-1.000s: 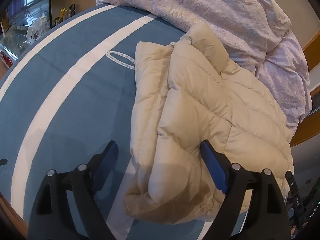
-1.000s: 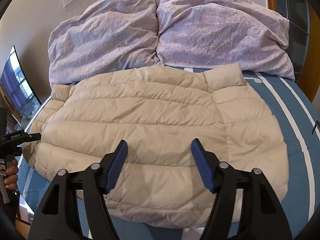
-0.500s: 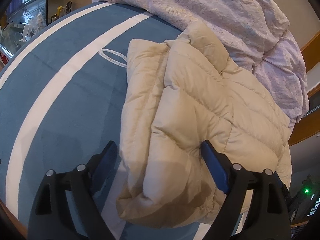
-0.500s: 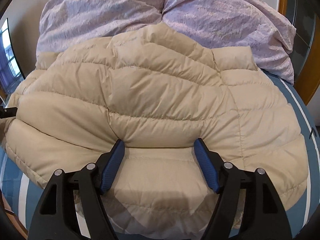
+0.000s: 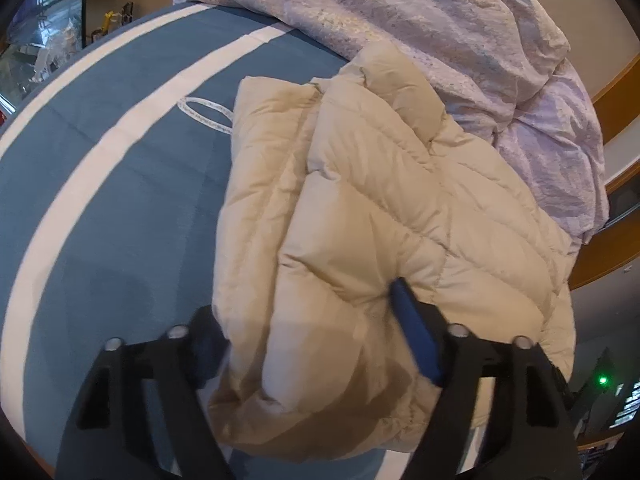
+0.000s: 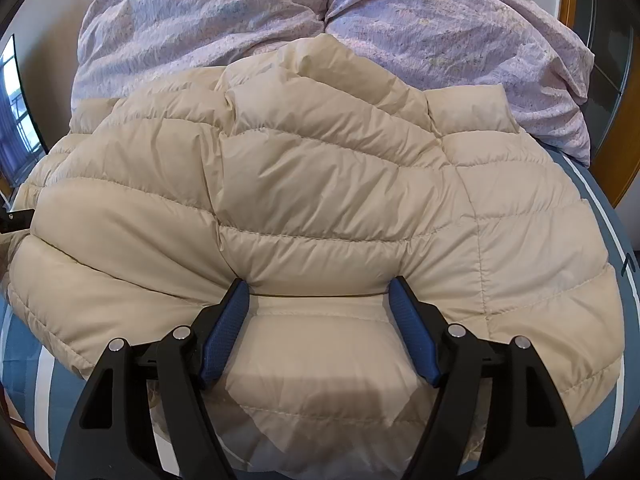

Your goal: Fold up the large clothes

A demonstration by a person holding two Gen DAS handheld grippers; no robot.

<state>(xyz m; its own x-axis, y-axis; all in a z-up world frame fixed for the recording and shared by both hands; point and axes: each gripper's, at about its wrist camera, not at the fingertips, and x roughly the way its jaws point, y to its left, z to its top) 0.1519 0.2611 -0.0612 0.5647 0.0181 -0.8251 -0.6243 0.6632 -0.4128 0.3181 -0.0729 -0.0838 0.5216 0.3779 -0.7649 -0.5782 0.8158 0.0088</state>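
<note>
A beige quilted puffer jacket (image 6: 320, 184) lies spread on the blue bed cover, partly folded over itself. My right gripper (image 6: 320, 292) is open, its blue pads pressed against the jacket's near hem, with the fabric bulging between the jaws. In the left wrist view the jacket (image 5: 400, 208) lies folded, with its sleeve edge on the left. My left gripper (image 5: 308, 312) is open and straddles the jacket's near corner; the left finger is partly hidden behind the fabric and the right blue pad touches it.
A blue bed cover with white stripes (image 5: 100, 184) stretches to the left. A crumpled lilac duvet (image 6: 280, 12) lies behind the jacket, also in the left wrist view (image 5: 440, 20). A window and shelf clutter (image 5: 36, 48) show beyond the bed's far left edge.
Both grippers have moved forward onto the jacket. The right one pushes into the hem and bunches the fabric up; the left one now straddles the near corner.
</note>
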